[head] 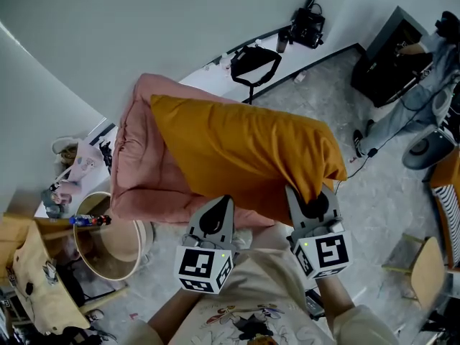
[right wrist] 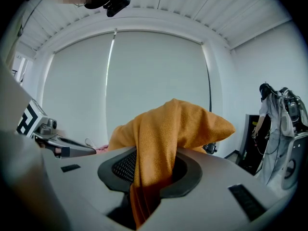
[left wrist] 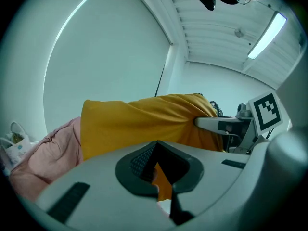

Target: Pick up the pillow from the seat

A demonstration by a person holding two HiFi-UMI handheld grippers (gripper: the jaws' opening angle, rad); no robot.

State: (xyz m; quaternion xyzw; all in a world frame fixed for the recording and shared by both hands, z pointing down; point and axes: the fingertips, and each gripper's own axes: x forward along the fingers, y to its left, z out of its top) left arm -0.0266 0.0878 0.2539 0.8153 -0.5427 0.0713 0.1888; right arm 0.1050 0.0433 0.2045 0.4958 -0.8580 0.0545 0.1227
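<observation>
Currently one orange pillow (head: 244, 149) is held up over one pink seat (head: 144, 175). Left gripper (head: 218, 205) is closed on a thin fold of its near edge. Right gripper (head: 305, 201) clamps a thicker bunch of its fabric.

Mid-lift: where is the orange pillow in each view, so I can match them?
Head view: the orange fabric pillow fills the centre, over the pink padded seat.
Left gripper view: the pillow is a wide band across the middle, its edge between the jaws.
Right gripper view: the pillow drapes at centre, down between the jaws.
Shared landmark: the seat, left of the pillow in all three; only a sliver in the last.
</observation>
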